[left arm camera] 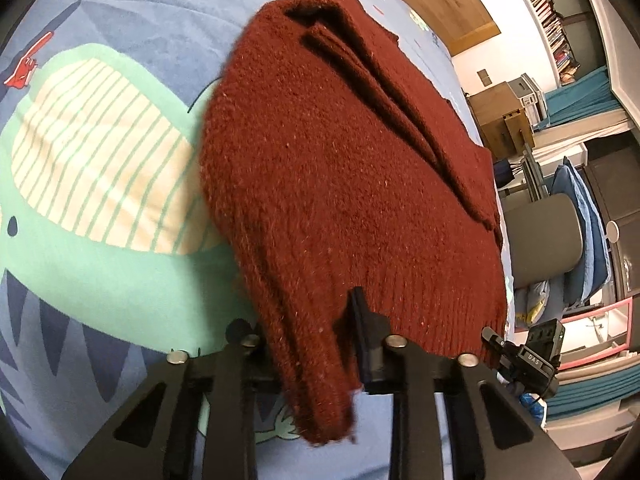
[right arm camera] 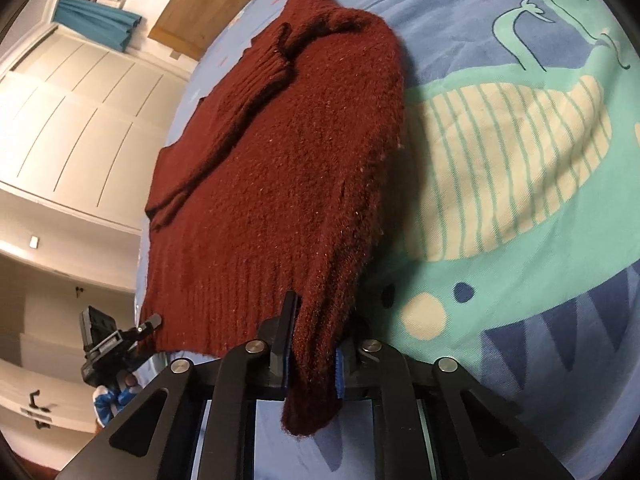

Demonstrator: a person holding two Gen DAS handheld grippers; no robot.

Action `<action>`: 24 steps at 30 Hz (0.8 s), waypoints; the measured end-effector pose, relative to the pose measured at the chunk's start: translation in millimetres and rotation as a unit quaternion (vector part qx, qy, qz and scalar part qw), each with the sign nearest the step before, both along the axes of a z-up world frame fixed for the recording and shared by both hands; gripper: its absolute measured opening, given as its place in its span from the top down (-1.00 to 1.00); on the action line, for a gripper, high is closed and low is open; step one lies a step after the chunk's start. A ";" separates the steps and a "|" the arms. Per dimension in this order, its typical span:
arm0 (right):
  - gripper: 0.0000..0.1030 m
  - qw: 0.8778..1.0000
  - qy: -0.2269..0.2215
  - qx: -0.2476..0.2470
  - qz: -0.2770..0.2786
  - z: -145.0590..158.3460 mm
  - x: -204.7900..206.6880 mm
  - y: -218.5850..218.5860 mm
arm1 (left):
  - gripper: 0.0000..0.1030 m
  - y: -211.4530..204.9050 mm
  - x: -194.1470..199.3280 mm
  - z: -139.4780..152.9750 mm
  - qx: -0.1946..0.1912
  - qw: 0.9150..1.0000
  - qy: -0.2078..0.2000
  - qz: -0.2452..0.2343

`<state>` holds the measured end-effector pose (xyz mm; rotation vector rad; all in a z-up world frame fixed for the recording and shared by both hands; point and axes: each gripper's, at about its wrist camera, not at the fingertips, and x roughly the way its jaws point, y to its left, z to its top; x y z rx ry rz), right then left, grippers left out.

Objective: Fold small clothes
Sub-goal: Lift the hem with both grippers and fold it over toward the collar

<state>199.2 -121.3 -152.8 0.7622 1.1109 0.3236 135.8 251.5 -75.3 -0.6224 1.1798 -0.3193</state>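
Sweater (left arm camera: 340, 168) lying mid-frame on the whale-print bedspread (left arm camera: 100, 240), both grippers' jaws clamping its near hem corners; thick knit risks slipping from either pinch, leaving the fold skewed.

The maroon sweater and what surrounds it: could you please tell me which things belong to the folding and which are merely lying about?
Job:
maroon knit sweater
left gripper, shut on its hem
right gripper, shut on its hem

Lying about:
whale-print bedsheet
bookshelf
wooden box

Blue bedsheet (left arm camera: 132, 20) w/ teal striped whale print (left arm camera: 92, 168) at 9 o'clock. Bookshelf (left arm camera: 548, 12) at 1 o'clock. White panelled cupboards (right arm camera: 72, 92) at 10 o'clock, right-wrist view.
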 end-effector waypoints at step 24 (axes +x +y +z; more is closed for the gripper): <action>0.82 0.987 -0.160 -0.005 -0.029 130.6 126.9 -15.8 | 0.83 -8.5 122.4 126.1 0.011 0.988 -0.151 -0.005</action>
